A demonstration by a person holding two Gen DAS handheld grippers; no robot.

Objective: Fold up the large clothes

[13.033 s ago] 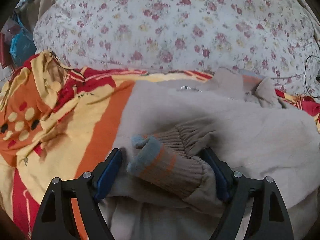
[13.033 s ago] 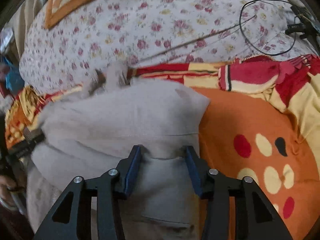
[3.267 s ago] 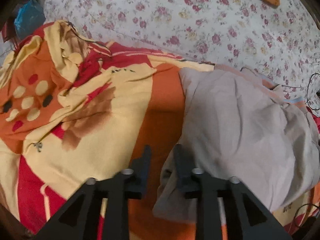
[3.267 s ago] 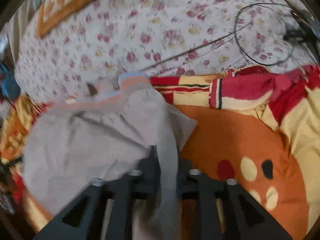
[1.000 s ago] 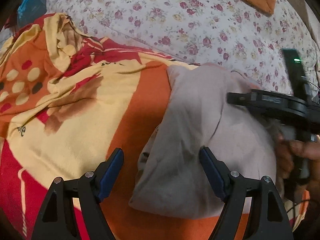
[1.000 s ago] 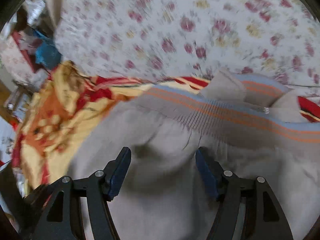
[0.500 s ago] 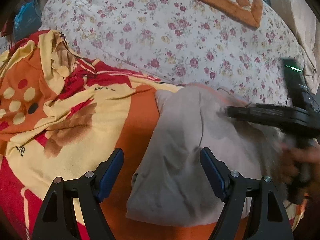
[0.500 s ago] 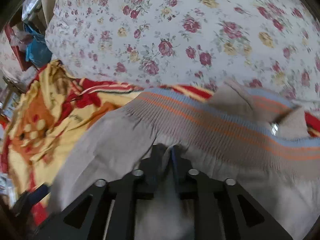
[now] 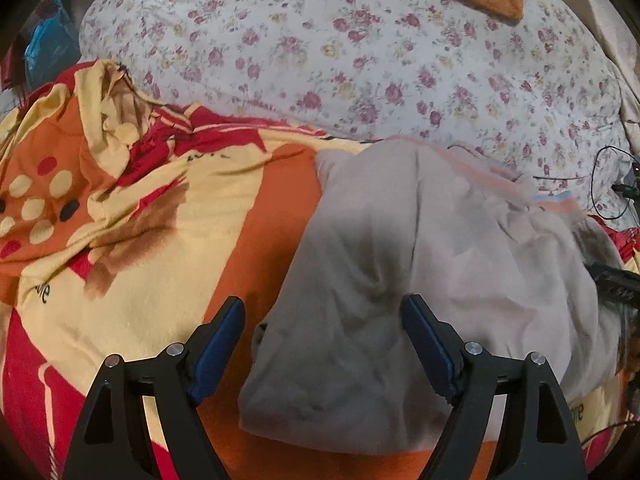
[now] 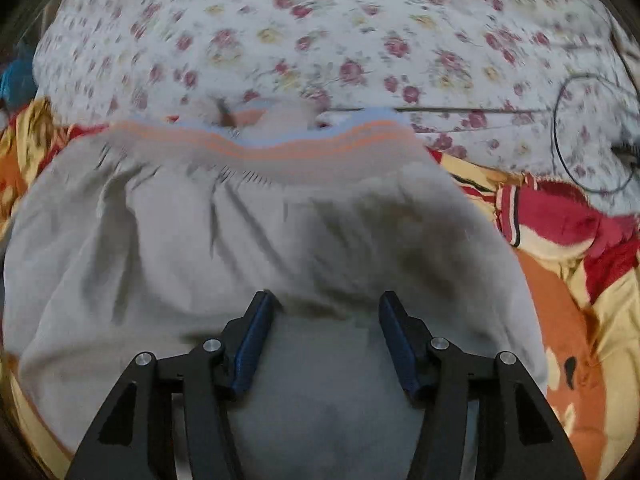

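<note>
Where the two views begin, nearest the cameras: left claw [image 9: 322,344], jaws spread wide and opening slightly, straddling the near-left edge of the garment without pinching it. Right claw [image 10: 326,336], jaws opening, cloth lying between them, pads not pressing.

Item: grey sweatshirt [image 9: 432,280], folded into a compact bundle, lying on the orange-and-yellow blanket [image 9: 168,232] of the bed. Striped ribbed hem [image 10: 288,148] at the bundle's 12 o'clock edge.

Beyond, at 12 o'clock: floral quilt [image 9: 360,52]. At 2 o'clock: black cable [image 10: 592,132].

Progress, judged: main folds appear done; remaining, likely only smoothing or squaring the bundle, since its surface is rumpled.
</note>
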